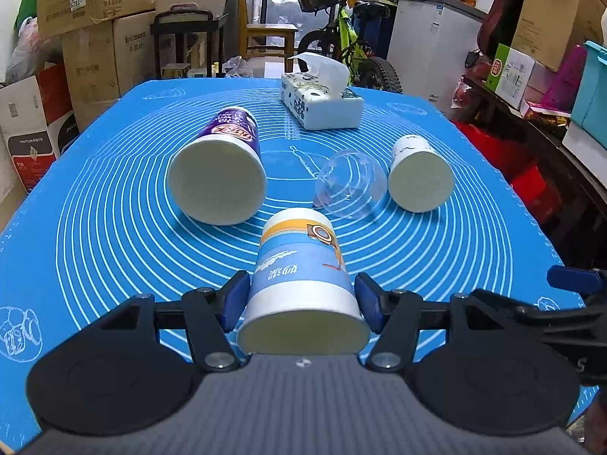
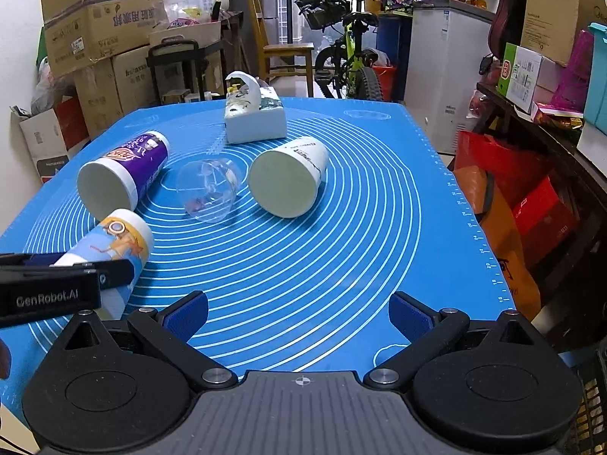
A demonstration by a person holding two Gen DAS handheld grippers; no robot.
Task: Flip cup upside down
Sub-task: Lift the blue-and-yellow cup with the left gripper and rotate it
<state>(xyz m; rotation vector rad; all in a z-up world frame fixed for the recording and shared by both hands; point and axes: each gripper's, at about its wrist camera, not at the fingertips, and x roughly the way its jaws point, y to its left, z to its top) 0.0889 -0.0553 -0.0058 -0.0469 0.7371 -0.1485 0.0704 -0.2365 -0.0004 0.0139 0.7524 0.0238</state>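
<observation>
Covering table: blue mat (image 2: 341,227); boxes (image 2: 98,30), bicycle (image 2: 353,60) behind. Left tongs (image 1: 301,295) grip blue cup (image 1: 299,265); right tongs (image 2: 297,316) wide.

Mat (image 1: 114,197) bright blue with pale concentric rings; near cup (image 1: 301,265) blue, white, orange band; far-left cup (image 1: 231,129) purple; right cup (image 1: 413,151) white; clear glass (image 1: 347,185); gripper pads (image 2: 186,316) blue.

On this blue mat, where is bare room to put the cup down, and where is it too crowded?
Bare mat lies in front of the right claw, between the white cup and the mat's right edge. It is crowded at the left and middle: the purple cup, clear cup and blue-orange cup in the left claw.
</observation>
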